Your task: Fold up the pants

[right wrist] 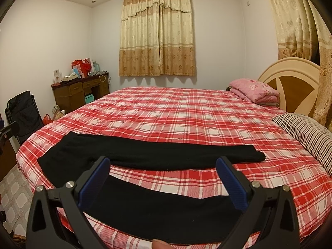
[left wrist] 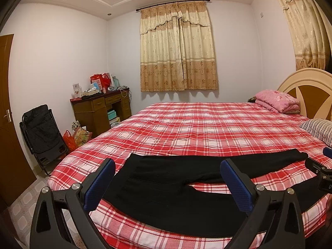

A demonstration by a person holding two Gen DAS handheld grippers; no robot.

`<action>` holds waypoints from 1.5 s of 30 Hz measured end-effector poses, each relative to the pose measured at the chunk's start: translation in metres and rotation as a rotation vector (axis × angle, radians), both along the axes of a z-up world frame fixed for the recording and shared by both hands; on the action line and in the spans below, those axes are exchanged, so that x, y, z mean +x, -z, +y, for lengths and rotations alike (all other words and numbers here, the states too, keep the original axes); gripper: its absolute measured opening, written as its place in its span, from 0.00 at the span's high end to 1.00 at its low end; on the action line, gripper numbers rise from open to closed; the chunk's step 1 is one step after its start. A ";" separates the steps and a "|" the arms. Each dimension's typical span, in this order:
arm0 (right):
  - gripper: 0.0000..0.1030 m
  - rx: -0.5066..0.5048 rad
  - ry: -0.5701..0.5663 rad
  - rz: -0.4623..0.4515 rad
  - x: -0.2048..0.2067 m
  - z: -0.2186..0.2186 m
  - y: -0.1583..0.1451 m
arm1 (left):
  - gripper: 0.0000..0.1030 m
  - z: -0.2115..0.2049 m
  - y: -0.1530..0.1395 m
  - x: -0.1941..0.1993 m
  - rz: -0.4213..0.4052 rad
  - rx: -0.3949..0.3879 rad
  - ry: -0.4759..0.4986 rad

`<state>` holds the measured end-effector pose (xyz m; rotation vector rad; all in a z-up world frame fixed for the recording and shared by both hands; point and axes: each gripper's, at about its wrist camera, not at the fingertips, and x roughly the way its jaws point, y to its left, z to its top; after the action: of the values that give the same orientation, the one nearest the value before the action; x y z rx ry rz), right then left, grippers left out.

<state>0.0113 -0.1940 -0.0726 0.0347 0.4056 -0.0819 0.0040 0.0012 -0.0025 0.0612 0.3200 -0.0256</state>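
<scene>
Pants: your black pants [left wrist: 166, 178] lie flat along the near edge of the bed, waist toward your left, the two legs spread apart toward your right with a wedge of sheet between them.
Left view only: it shows you the waist end and the crotch close up; the near leg runs off behind your pad.
Right view only: it gives you the far leg's whole length up to its cuff, and the near leg [right wrist: 157, 203] crossing under your fingers.
Left gripper: your left gripper [left wrist: 166, 183] hangs over the waist part, jaws spread wide, nothing between the blue pads.
Right gripper: your right gripper [right wrist: 162, 181] is likewise spread wide above the near leg, gripping nothing; a fingertip [right wrist: 160, 244] shows at the bottom edge.
Bed: a red plaid sheet [left wrist: 197, 124] covers it.
Head end: a folded pink quilt [right wrist: 254, 90] and a striped pillow [right wrist: 305, 130] lie there.
Room: a wooden desk [left wrist: 99, 110] stands by the far wall, with a black folding chair [left wrist: 41, 132] near it.
</scene>
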 end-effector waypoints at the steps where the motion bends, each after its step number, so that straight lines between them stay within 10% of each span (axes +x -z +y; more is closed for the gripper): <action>1: 0.00 -0.001 0.000 0.002 0.000 0.000 0.000 | 0.01 0.000 0.000 0.000 0.000 0.001 0.000; 25: 0.00 -0.009 0.000 0.027 0.007 -0.001 0.008 | 0.01 0.007 0.023 0.022 0.035 0.002 0.007; 32: 0.00 -0.013 -0.004 0.082 0.023 -0.004 0.028 | 0.01 0.066 0.061 0.111 0.086 0.084 -0.097; 45: 0.00 0.009 -0.007 0.130 0.044 -0.012 0.083 | 0.01 0.166 0.122 0.296 0.347 -0.012 -0.111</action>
<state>0.0550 -0.2058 -0.1558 0.0369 0.5363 -0.0761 0.2999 0.1670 -0.1241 0.0264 0.6698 0.0724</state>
